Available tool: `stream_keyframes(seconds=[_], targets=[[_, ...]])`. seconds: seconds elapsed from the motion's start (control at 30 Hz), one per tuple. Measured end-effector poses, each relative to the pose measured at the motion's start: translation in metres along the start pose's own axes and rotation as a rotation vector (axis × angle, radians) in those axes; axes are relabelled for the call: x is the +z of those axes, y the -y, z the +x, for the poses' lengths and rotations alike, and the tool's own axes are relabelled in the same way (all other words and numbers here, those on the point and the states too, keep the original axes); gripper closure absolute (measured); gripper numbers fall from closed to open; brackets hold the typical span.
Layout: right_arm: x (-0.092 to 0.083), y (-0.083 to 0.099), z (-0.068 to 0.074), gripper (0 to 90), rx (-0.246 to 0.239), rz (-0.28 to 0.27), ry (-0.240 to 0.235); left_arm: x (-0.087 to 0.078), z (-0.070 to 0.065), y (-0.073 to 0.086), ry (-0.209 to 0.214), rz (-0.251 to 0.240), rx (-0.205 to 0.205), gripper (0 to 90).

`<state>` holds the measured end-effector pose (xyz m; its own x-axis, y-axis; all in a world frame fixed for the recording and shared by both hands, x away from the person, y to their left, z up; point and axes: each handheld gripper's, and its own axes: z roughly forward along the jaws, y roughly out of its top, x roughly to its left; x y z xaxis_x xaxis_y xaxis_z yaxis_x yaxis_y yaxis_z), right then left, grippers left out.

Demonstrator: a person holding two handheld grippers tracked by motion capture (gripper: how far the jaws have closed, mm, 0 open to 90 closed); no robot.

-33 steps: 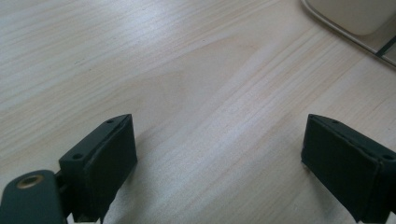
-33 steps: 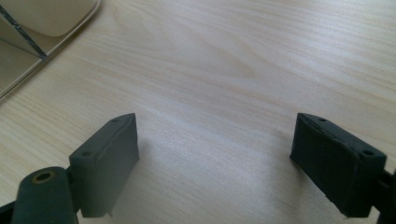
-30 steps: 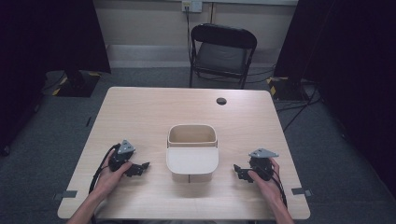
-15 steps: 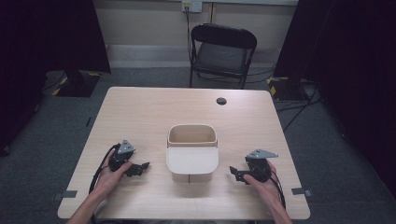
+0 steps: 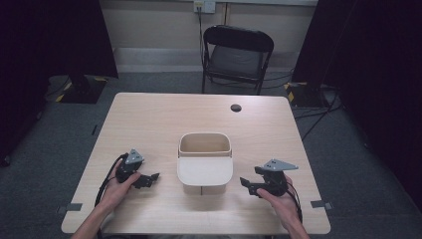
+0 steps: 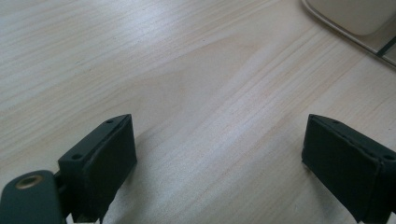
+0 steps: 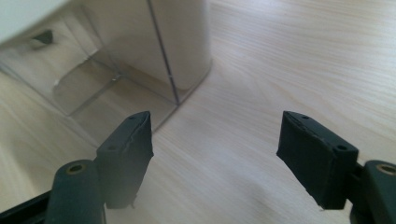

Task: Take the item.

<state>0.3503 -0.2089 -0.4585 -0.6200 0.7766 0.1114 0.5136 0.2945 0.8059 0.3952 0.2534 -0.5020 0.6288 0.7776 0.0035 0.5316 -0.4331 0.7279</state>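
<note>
A pale, open-topped plastic container (image 5: pixel 204 162) stands in the middle of the wooden table (image 5: pixel 164 119). My left gripper (image 5: pixel 152 178) rests on the table just left of it, pointing at it; its jaws (image 6: pixel 219 158) stand wide open over bare wood, with the container's corner (image 6: pixel 355 14) ahead. To the container's right, my right gripper (image 5: pixel 247 185) is raised a little and points at it. Its jaws (image 7: pixel 224 149) are open with nothing between them and have just been closing. The container's clear lower wall (image 7: pixel 140 46) lies ahead and to the left.
A small black round disc (image 5: pixel 236 107) sits in the tabletop near the far edge. A black folding chair (image 5: pixel 238 52) stands beyond the table. Cables trail from both grippers toward the near edge.
My right gripper has risen a little and shifted left toward the container. The left gripper and the container have stayed put.
</note>
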Motion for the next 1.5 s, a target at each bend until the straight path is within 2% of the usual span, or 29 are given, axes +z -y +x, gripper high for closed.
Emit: stream_keyframes(seconds=[0.2, 0.57, 0.73, 0.9, 0.97, 1.03, 1.07, 1.23, 1.5], targets=[[-0.006, -0.004, 0.013, 27.4, -0.012, -0.04, -0.05, 0.0, 0.0, 0.0, 0.002, -0.004, -0.001, 9.2], [-0.004, -0.004, 0.027, 26.7, -0.046, -0.043, -0.132, 0.0, 0.0, 0.0, 0.002, -0.003, -0.001, 9.2], [-0.001, -0.005, 0.033, 29.8, -0.057, -0.037, -0.17, 0.0, 0.0, 0.0, 0.0, 0.0, 0.0, 9.2], [0.001, -0.006, 0.041, 34.2, -0.073, -0.056, -0.17, 0.0, 0.0, 0.0, 0.0, -0.001, 0.0, 9.1], [0.004, -0.007, 0.045, 36.3, -0.081, -0.06, -0.187, 0.001, 0.0, 0.0, 0.0, -0.002, -0.007, 8.6], [0.005, -0.007, 0.045, 37.3, -0.081, -0.064, -0.189, 0.0, 0.001, 0.0, -0.003, -0.001, 0.005, 8.6], [0.006, -0.009, 0.047, 38.1, -0.089, -0.073, -0.196, 0.001, 0.0, 0.0, 0.0, -0.002, -0.006, 8.5], [0.008, -0.011, 0.051, 38.2, -0.095, -0.074, -0.205, 0.0, 0.0, 0.0, -0.003, 0.0, 0.004, 8.6], [0.008, -0.013, 0.05, 37.8, -0.098, -0.084, -0.207, 0.001, 0.0, 0.0, 0.001, -0.002, -0.007, 8.3]])
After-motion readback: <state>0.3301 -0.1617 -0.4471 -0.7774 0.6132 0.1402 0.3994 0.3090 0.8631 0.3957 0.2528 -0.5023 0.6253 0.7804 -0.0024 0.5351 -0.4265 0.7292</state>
